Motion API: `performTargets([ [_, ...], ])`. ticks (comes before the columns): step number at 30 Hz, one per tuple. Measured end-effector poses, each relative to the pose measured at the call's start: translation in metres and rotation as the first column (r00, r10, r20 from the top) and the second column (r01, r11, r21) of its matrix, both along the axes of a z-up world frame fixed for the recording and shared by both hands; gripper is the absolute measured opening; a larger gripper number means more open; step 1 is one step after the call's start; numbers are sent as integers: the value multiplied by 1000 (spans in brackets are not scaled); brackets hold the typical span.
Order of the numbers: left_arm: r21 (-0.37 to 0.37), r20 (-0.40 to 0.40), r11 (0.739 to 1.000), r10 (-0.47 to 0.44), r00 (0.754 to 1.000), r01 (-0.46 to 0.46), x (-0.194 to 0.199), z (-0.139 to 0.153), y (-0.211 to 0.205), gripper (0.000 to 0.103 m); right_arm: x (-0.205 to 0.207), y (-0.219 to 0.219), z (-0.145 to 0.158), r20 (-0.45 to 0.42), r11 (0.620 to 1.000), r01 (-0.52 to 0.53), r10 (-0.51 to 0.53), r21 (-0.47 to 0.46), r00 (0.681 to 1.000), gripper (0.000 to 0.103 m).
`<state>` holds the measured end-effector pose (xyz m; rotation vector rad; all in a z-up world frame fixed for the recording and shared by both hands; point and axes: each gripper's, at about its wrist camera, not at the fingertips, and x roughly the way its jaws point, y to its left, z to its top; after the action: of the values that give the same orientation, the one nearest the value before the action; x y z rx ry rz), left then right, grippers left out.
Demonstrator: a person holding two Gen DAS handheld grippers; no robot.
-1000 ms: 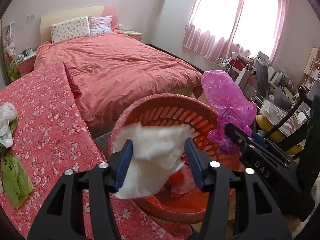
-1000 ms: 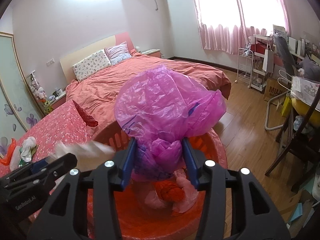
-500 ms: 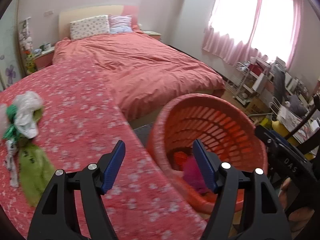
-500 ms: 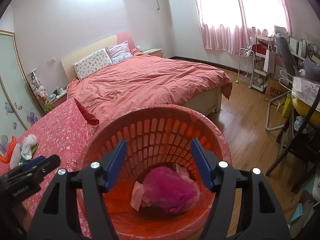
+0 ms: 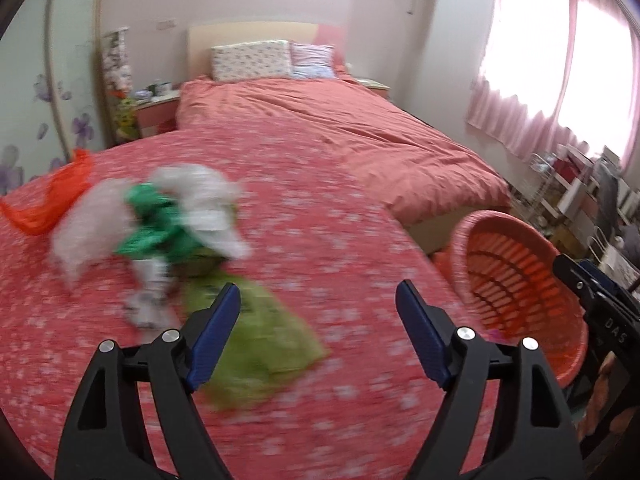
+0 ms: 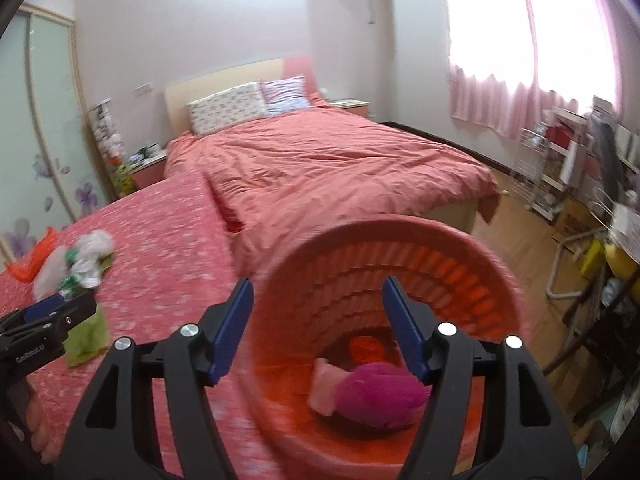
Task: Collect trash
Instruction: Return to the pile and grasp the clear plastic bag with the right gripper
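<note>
An orange slotted basket (image 6: 400, 240) (image 5: 516, 264) stands on the floor by the red flowered table. A magenta bag (image 6: 380, 394) and other scraps lie inside it. My right gripper (image 6: 318, 320) is open and empty above the basket's near rim. My left gripper (image 5: 318, 320) is open and empty over the table, just right of a light green bag (image 5: 260, 344). Behind it lies a blurred heap of white and dark green bags (image 5: 168, 216) (image 6: 84, 260) and an orange bag (image 5: 52, 200).
The red flowered table (image 5: 320, 240) fills the left. A bed with a salmon cover (image 6: 320, 160) lies behind. A chair, shelves and clutter (image 6: 592, 200) line the right wall on the wood floor.
Both grippers opened and dropped their loads into the basket: white paper from the left, the magenta bag from the right. My left gripper then swung left over the table toward the remaining bags.
</note>
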<state>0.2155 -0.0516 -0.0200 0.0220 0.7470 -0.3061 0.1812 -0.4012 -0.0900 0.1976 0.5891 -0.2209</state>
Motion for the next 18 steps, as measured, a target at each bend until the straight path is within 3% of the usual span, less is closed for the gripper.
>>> performTargets([
  [9, 5, 23, 985, 172, 985, -172, 8, 4, 94, 84, 48, 95, 11, -10, 985, -171, 171, -16, 985, 65],
  [12, 12, 37, 968, 249, 968, -250, 10, 4, 122, 93, 70, 129, 12, -19, 974, -227, 227, -25, 974, 61],
  [18, 40, 45, 934, 353, 935, -355, 17, 1, 166, 94, 123, 189, 9, -63, 947, -320, 319, -20, 946, 55],
])
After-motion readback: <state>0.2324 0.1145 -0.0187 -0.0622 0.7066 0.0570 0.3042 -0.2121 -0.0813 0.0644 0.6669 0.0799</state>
